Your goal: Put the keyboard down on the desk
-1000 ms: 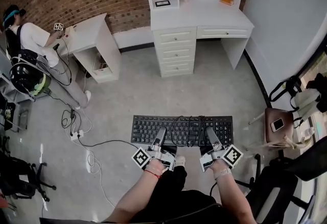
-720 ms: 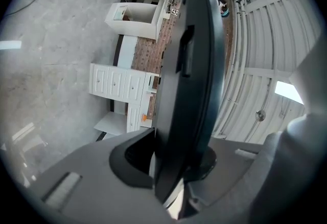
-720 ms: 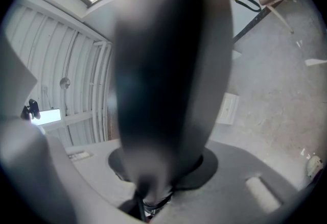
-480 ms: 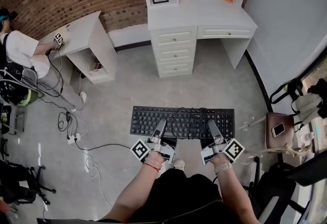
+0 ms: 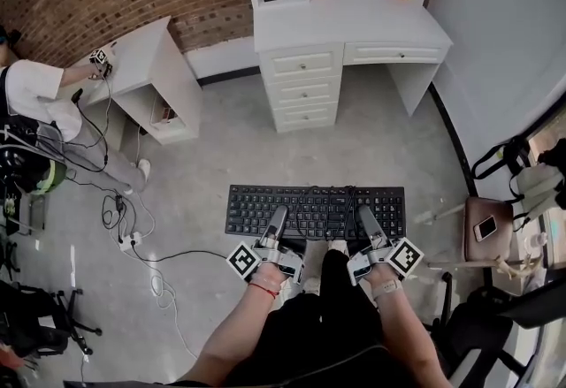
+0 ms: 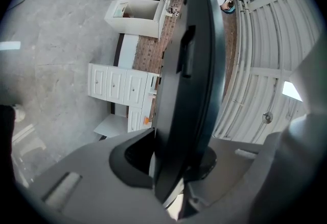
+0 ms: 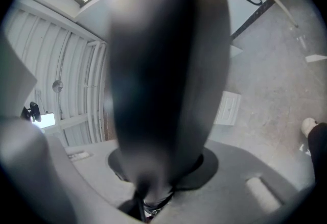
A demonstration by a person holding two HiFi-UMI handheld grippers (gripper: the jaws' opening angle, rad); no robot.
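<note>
A black keyboard (image 5: 314, 210) hangs level above the grey floor, carried by both grippers at its near edge. My left gripper (image 5: 277, 227) is shut on the keyboard (image 6: 189, 75), which fills the left gripper view edge-on between the jaws. My right gripper (image 5: 365, 225) is shut on the keyboard's right part; there the keyboard (image 7: 163, 80) shows as a dark blurred slab between the jaws. Its cable lies coiled on the keys. The white desk (image 5: 354, 19) with drawers stands ahead against the brick wall, well beyond the keyboard.
A small white side table (image 5: 141, 59) stands at the left, with a person (image 5: 31, 99) beside it. Cables and a power strip (image 5: 128, 240) lie on the floor at the left. A brown stool with a phone (image 5: 482, 227) is at the right. My legs are below.
The view has moved a little closer to the desk. The keyboard stays held in both grippers at the same height, and one leg has stepped forward under it.
</note>
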